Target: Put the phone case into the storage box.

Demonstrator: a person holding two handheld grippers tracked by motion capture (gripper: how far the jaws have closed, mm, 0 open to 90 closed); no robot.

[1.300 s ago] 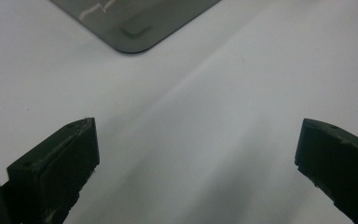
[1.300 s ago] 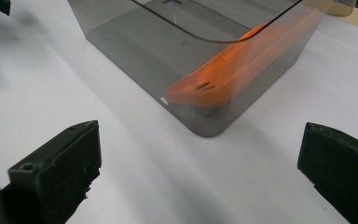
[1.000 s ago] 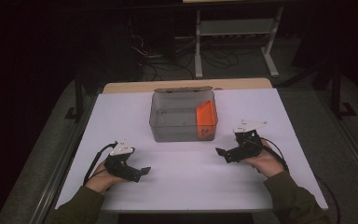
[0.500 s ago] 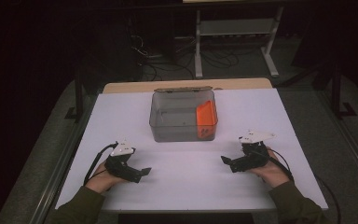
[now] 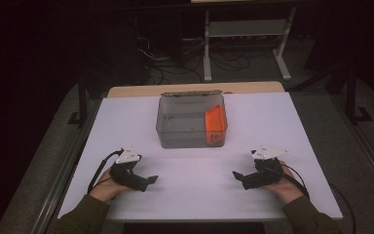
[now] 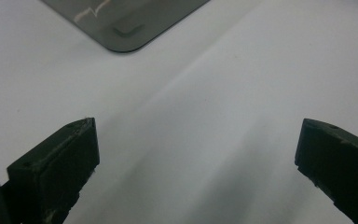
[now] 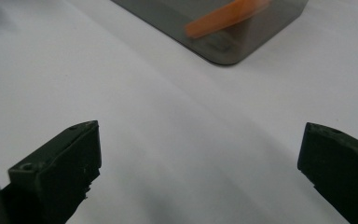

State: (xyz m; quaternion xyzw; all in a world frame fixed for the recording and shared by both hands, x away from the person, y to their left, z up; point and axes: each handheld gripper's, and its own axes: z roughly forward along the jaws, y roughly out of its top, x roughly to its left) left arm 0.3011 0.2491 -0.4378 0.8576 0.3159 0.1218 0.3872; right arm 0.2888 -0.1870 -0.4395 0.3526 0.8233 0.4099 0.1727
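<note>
Near edge of the white table (image 5: 195,195): left gripper (image 5: 152,180) and right gripper (image 5: 235,174), each hand-held, resting low on the tabletop with jaws spread wide and empty, tips turned inward toward each other. Beyond them, at table centre and well apart from both, a translucent grey bin (image 5: 191,122) containing an orange piece (image 5: 214,120) leaning against its right wall.

A white worktop (image 5: 292,126) fills the middle under dim light, with a bare tan strip (image 5: 253,87) along its twelve o'clock edge, a pale metal shelf rack (image 5: 246,29) beyond, and tangled cables (image 5: 168,66) on the dark floor at eleven o'clock.
</note>
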